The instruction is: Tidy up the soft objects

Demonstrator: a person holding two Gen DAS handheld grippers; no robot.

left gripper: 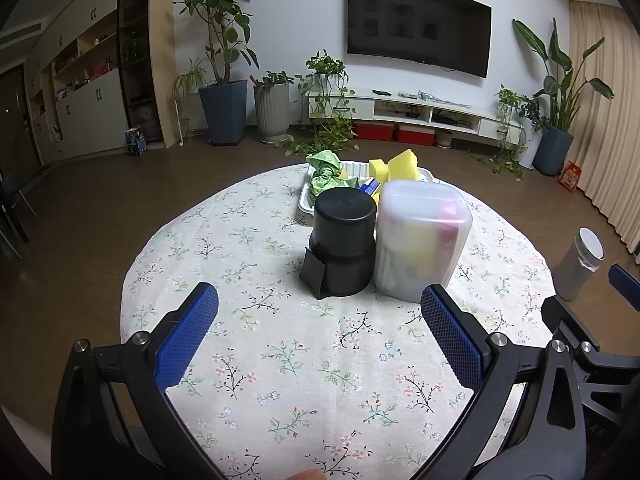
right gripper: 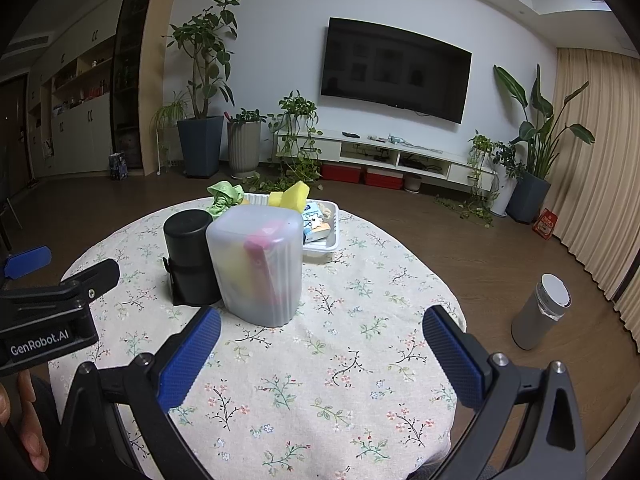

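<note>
Both tools hang above the near edge of the round table under a white floral-print cloth [left gripper: 280,360], empty. The left gripper [left gripper: 320,340] has its blue-padded jaws wide apart; the right gripper [right gripper: 322,354] likewise stands spread, nothing between the pads. A hand [right gripper: 20,420] shows at the lower left of the right wrist view, holding the left tool.

Landmark: the frosted translucent plastic box [right gripper: 256,264], standing upright at table centre. It already holds something yellow and something pink; their nature cannot be told through the wall. Touching or just beside its left side stands a black cylindrical plastic container [right gripper: 192,256].

Behind the box lies a white rectangular plastic tray [right gripper: 330,240] carrying the task's items: a crumpled green cloth [left gripper: 326,172] at its left end, yellow foam sponges [left gripper: 396,166] in the middle, and a small printed blue-and-white packet [right gripper: 316,224] toward the right.

Judgement: the step in hand is the reach for a soft item in the tray. Both upright containers stand directly in the line of approach; the gripper should go over or around them, not through, since a brush could tip the box. The sponges will compress, so grip deep and centred.

Right of the box, off the table, a grey cylindrical bin [right gripper: 540,312] stands on the floor, well apart.
</note>
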